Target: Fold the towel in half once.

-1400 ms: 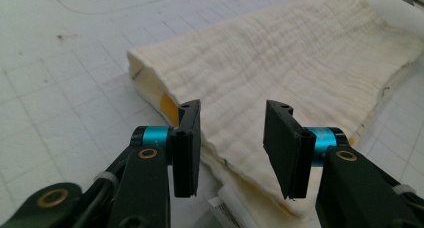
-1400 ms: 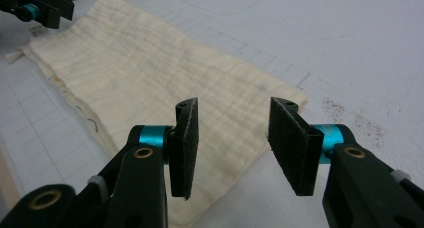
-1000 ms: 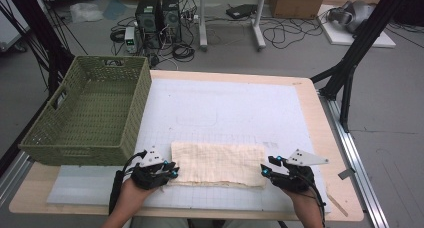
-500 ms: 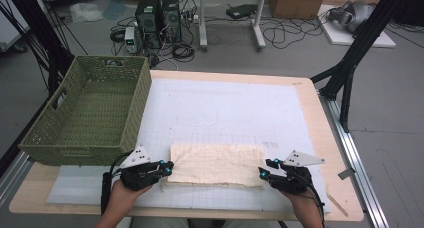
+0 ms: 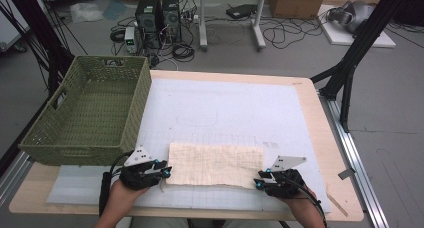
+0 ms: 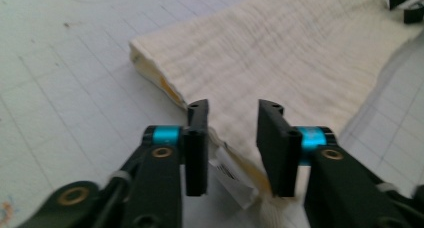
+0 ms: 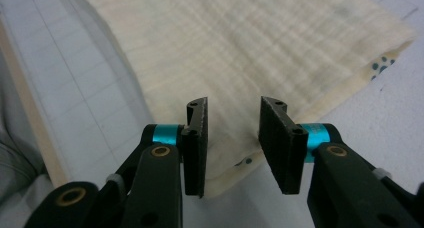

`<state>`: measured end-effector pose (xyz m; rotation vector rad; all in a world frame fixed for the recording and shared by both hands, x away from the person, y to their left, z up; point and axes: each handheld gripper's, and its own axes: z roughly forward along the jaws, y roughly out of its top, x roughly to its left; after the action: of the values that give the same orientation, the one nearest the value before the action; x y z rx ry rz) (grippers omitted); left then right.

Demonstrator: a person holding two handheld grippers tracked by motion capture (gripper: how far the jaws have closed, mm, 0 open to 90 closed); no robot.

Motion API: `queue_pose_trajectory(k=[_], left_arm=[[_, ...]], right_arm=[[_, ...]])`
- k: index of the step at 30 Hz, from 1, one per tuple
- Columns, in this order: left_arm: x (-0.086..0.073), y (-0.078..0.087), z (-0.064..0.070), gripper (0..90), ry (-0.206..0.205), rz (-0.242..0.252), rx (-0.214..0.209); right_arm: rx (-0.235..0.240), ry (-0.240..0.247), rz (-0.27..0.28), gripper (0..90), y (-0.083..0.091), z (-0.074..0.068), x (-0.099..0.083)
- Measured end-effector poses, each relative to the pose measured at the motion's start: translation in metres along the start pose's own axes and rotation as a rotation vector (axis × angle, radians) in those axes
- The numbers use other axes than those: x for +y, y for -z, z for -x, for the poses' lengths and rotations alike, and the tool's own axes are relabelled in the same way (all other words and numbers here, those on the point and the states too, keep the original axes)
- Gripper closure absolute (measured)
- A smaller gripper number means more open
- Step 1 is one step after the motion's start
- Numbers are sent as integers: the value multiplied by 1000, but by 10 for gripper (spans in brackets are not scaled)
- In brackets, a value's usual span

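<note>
Both tools gape at the folded cream cloth's (image 5: pixel 216 165) near corners: left tool (image 6: pixel 232 138) view reveals a white label (image 6: pixel 227 175); right tool (image 7: pixel 233 133) view, teal dots.

Your widest free room is the far half of the white mat (image 5: pixel 220 108): bare from the folded cloth (image 5: pixel 215 164) back to the table's far edge, with nothing standing on it. On the left, the green basket (image 5: pixel 90 113) blocks you; its tall woven wall runs along the mat's left border, and its near corner sits just beside your left gripper (image 5: pixel 162 172) (little sideways room there). To the right of the cloth, the mat and the bare wood strip (image 5: pixel 345 188) lie open past your right gripper (image 5: pixel 261 182). Both grippers stand with jaws parted at the cloth's near corners.
</note>
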<state>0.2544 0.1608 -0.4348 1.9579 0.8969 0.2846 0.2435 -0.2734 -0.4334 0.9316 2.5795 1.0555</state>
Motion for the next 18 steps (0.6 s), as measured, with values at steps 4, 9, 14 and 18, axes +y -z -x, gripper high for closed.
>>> queue_pose_trajectory(k=[4, 9, 14, 18], left_arm=[[14, 0, -9, 490, 9, 74, 24], [37, -17, -26, 443, 39, 99, 26], [51, -41, -40, 432, 60, 70, 34], [52, -53, -46, 433, 57, 40, 49]], right_arm=[[11, -49, 90, 587, 7, 5, 2], [-100, -95, 190, 470, 10, 18, 16], [-194, -150, 246, 343, -2, 40, 38], [-211, -168, 205, 336, -15, 55, 49]])
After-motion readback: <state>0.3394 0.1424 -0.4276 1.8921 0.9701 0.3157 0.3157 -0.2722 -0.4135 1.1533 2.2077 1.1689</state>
